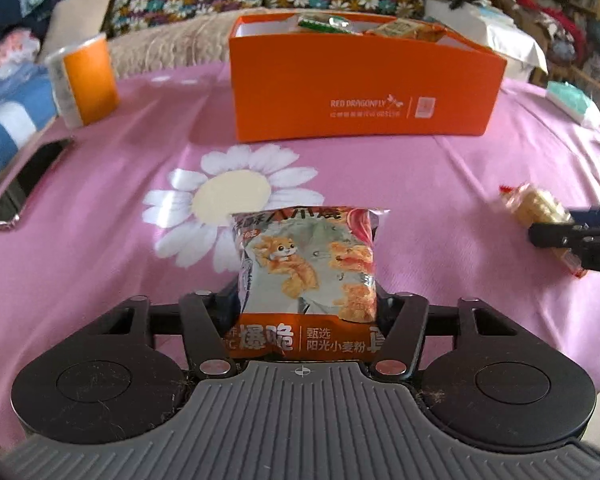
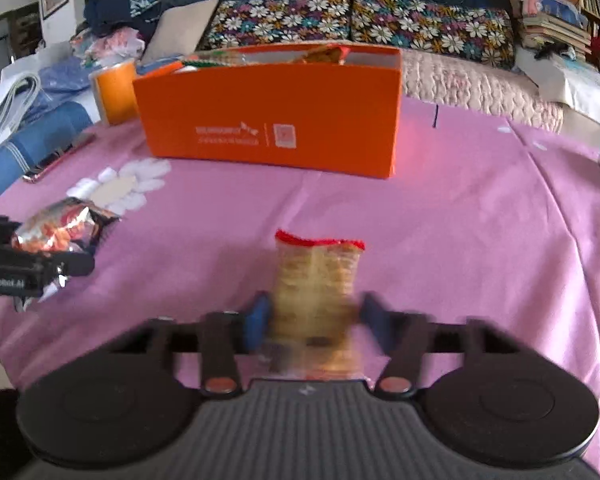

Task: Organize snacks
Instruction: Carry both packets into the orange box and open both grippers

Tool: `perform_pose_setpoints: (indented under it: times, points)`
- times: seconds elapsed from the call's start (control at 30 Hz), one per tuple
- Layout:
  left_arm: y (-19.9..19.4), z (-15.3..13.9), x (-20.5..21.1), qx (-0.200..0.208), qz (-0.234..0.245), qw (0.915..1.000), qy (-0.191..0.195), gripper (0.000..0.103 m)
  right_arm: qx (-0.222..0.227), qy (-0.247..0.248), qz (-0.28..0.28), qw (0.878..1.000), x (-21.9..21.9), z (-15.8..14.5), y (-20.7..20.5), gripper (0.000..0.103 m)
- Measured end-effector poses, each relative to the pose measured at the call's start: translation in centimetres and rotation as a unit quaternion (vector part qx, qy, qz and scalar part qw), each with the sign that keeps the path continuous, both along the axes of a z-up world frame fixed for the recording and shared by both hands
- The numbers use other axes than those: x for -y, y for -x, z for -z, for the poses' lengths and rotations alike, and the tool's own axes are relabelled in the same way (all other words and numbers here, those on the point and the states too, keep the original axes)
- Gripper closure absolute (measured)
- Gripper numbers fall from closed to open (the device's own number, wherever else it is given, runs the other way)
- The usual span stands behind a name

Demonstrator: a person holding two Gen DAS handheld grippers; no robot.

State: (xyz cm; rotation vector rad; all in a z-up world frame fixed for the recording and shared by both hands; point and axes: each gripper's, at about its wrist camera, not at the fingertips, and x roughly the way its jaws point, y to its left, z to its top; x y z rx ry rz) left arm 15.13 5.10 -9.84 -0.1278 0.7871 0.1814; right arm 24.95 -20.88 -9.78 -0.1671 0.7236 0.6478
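Left gripper clamped on silver snack bag, near edge of the pink tablecloth. Right gripper pinches clear cracker pack, also near edge, blurry. Orange box at far edge, snacks inside. Orange cup at far-left corner.

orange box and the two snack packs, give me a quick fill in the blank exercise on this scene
1. The left hand-held gripper is shut on a snack bag printed with a cartoon ____.
2. The cracker pack in the right hand-held gripper has a ____ top edge.
3. The orange box stands on a ____ cloth.
4. Printed on the cloth near the snack bag is a large white ____.

Missing words: squirrel; red; pink; flower
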Motion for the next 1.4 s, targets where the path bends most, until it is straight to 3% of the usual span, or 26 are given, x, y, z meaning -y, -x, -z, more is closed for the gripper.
perform_pose_setpoints:
  times: [0.07, 0.13, 0.3, 0.4, 0.53, 0.7, 0.77, 0.87, 0.93, 1.0, 1.07, 1.1, 1.13, 1.23, 1.4]
  points:
    - [0.1, -1.2, -1.4, 0.017, 0.003, 0.9979, 0.062, 0.088, -0.032, -0.057, 0.002, 0.998, 0.8, -0.5, -0.5, 0.055]
    - [0.0, -3.1, -2.7, 0.041, 0.003, 0.9942, 0.099, 0.088, -0.027, -0.088, 0.003, 0.996, 1.3, -2.0, -0.5, 0.055]
    - [-5.0, -8.9, -4.8, 0.101, 0.015, 0.99, 0.097, 0.088, 0.028, -0.148, 0.008, 0.989, 1.0, -7.9, -3.3, 0.055]
    - [-9.7, -11.5, -5.6, 0.132, 0.014, 0.9887, 0.069, 0.087, 0.073, -0.154, 0.021, 0.985, -0.7, -10.6, -7.6, 0.055]
    - [-16.4, -12.2, -7.4, 0.132, -0.006, 0.9904, 0.04, 0.087, 0.085, -0.174, 0.038, 0.98, -3.4, -11.0, -14.8, 0.055]
    - [-23.8, -9.2, -9.5, 0.088, -0.023, 0.9959, 0.002, 0.087, 0.061, -0.172, 0.05, 0.982, -7.1, -7.8, -21.1, 0.055]
    - [-24.7, -7.6, -9.0, 0.103, -0.021, 0.9936, -0.04, 0.075, 0.044, -0.158, 0.051, 0.985, -8.4, -5.8, -22.4, 0.054]
    - [-25.4, -6.1, -7.1, 0.082, -0.015, 0.9915, -0.1, 0.066, 0.086, -0.096, 0.041, 0.991, -10.4, -5.2, -21.4, 0.051]
    - [-25.4, -5.9, -6.8, 0.082, -0.018, 0.9907, -0.108, 0.062, 0.083, -0.091, 0.036, 0.992, -10.5, -5.2, -21.0, 0.049]
    - [-24.4, -6.7, -7.2, 0.085, -0.021, 0.9928, -0.081, 0.062, 0.071, -0.101, 0.039, 0.992, -9.9, -5.8, -20.8, 0.043]
    - [-21.4, -8.0, -7.2, 0.119, -0.027, 0.9917, -0.042, 0.04, 0.078, -0.118, 0.044, 0.989, -8.8, -7.1, -20.0, 0.03]
    - [-19.9, -8.6, -7.1, 0.134, -0.032, 0.9901, -0.029, 0.034, 0.083, -0.127, 0.043, 0.987, -8.1, -7.8, -19.3, 0.013]
    - [-17.9, -9.1, -6.9, 0.148, -0.04, 0.9881, -0.016, 0.028, 0.09, -0.136, 0.046, 0.985, -7.4, -8.5, -18.7, 0.008]
    - [-12.5, -9.6, -6.4, 0.16, -0.046, 0.9859, 0.018, 0.028, 0.098, -0.147, 0.046, 0.983, -5.9, -10.4, -16.8, 0.008]
    - [-4.9, -6.9, -4.4, 0.109, -0.072, 0.9905, 0.044, 0.028, 0.06, -0.164, 0.053, 0.983, -3.4, -10.3, -12.4, 0.008]
